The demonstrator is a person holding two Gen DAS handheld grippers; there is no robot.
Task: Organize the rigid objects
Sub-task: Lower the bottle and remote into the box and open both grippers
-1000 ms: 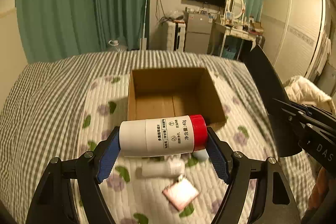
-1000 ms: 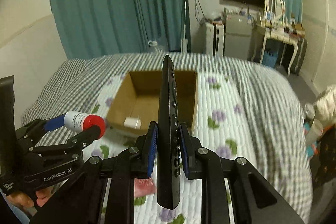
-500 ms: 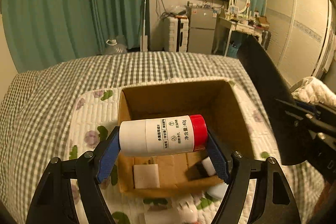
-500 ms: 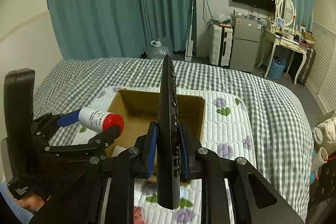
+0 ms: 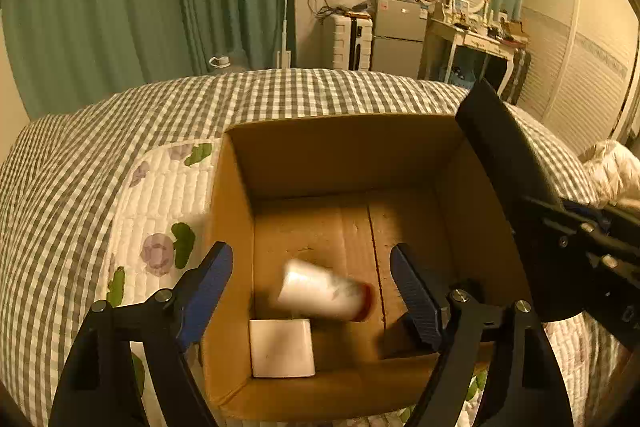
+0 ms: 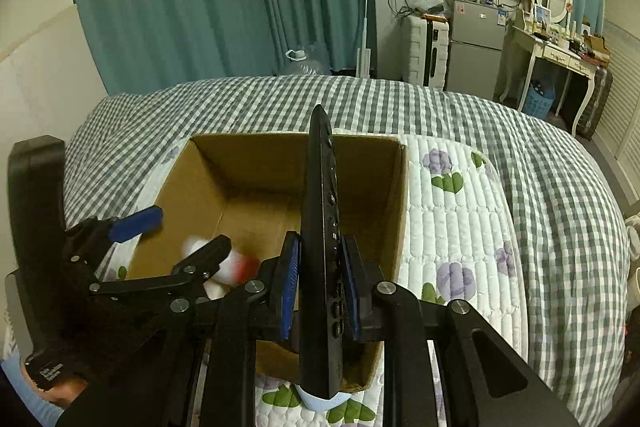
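Bottle (image 5: 326, 294), white with a red cap, shows blurred inside the box (image 5: 344, 143), low between the spread fingers of the left hand-held gripper (image 5: 311, 289) and touching neither. It looks to be dropping or rolling on the box floor, just above a white block (image 5: 282, 347) that lies flat in the near left corner. The left gripper stands wide and holds nothing, poised over the near edge of the box.

The right hand-held gripper (image 6: 319, 285) is closed on a black remote (image 6: 322, 255), held on edge with its tip pointing toward the far wall of the box. The remote is above the near right part of the box, not yet inside.

By my reading the job is partway: the block and bottle are in, the remote is next. A pale blue item (image 6: 320, 403) peeks out below the remote on the quilt (image 6: 452, 227), outside the box; what it is I cannot tell.
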